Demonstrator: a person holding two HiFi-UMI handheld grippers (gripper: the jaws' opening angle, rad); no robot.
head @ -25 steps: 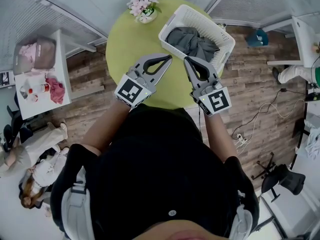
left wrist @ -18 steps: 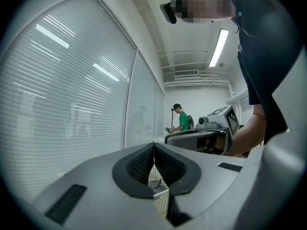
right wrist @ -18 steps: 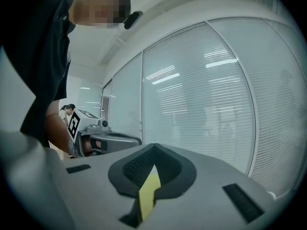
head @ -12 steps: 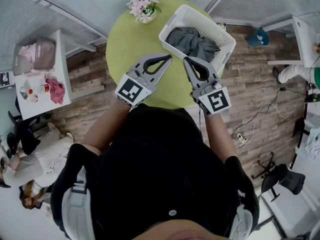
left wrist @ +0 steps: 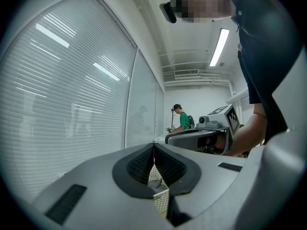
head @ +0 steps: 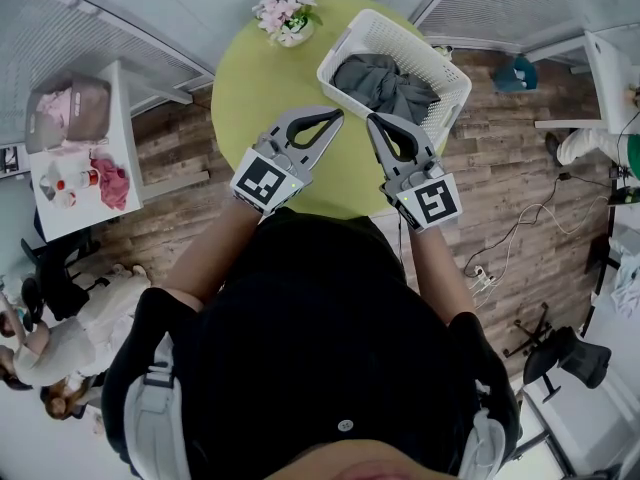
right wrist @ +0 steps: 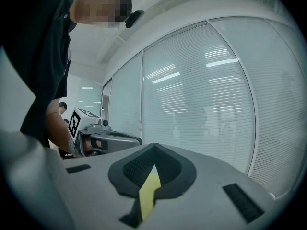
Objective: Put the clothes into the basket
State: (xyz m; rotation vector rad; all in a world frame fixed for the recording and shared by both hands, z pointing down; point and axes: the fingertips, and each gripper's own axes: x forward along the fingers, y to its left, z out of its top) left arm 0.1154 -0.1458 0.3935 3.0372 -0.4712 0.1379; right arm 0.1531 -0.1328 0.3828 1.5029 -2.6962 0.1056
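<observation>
A white slatted basket (head: 444, 71) stands on the round yellow-green table (head: 250, 78), at its right side, with dark grey clothes (head: 382, 83) heaped inside. My left gripper (head: 338, 115) and right gripper (head: 373, 119) hover side by side over the table's near edge, just short of the basket. Both are shut with nothing between the jaws. In the left gripper view the left gripper (left wrist: 154, 145) points up at the window blinds, with a bit of basket mesh seen through the jaw gap. In the right gripper view the right gripper (right wrist: 154, 145) also faces the blinds.
A pot of pink flowers (head: 285, 15) sits at the table's far edge. A white side table (head: 75, 158) with bags and bottles stands left. People are at lower left (head: 60, 333) and far right (head: 590, 148). Cables (head: 520, 233) and an office chair (head: 560, 353) lie on the wooden floor right.
Both grippers have stayed still. Only the people at the lower left of the head view have shifted.
</observation>
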